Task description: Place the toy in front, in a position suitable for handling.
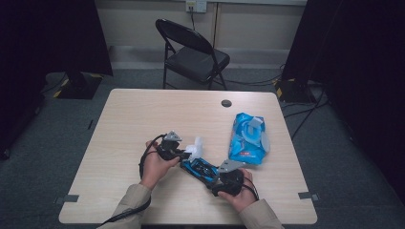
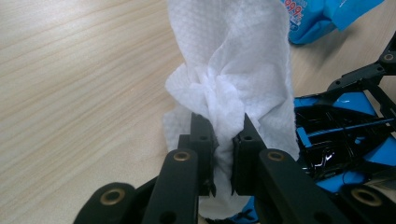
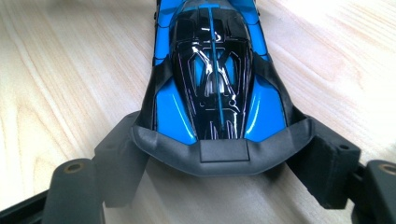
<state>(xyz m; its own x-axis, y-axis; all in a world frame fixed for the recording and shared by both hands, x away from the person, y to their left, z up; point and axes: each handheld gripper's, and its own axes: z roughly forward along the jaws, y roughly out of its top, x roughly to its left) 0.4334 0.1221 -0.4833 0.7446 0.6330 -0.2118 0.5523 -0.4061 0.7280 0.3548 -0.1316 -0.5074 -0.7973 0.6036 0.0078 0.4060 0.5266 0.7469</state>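
High view, scene: a wooden table [image 1: 143, 114] with a folding chair [image 1: 191, 50] behind it and a blue wipe packet [image 1: 247, 138] lying to the right, its flap lifted.
High view, hands: the left gripper [image 1: 184, 153] meets the right gripper [image 1: 216, 177] near the table's front edge; a white wipe [image 1: 196, 147] sits at the left one's tip, just beside the nose end of a blue and black toy car [image 1: 200, 168].
Left gripper view, grip: the jaws are pinched tight on the bunched wipe [image 2: 231, 84], which stands up above them in a crumpled column.
Left gripper view, target: the toy car [image 2: 336, 140] lies just to the right of the wipe, near it; whether the cloth touches the glossy body I cannot tell.
Right gripper view, grip: the jaws stand wide and clamp the car's grey rear wing [image 3: 223, 151] from both sides, pinning the toy car [image 3: 212, 79] flat on the table.
Progress, done: a wipe is out of the packet and gripped, and the car is held steady.
Progress, left: the wiping itself seems barely begun; the body shows no streaks or moisture, so most of the cleaning likely remains.
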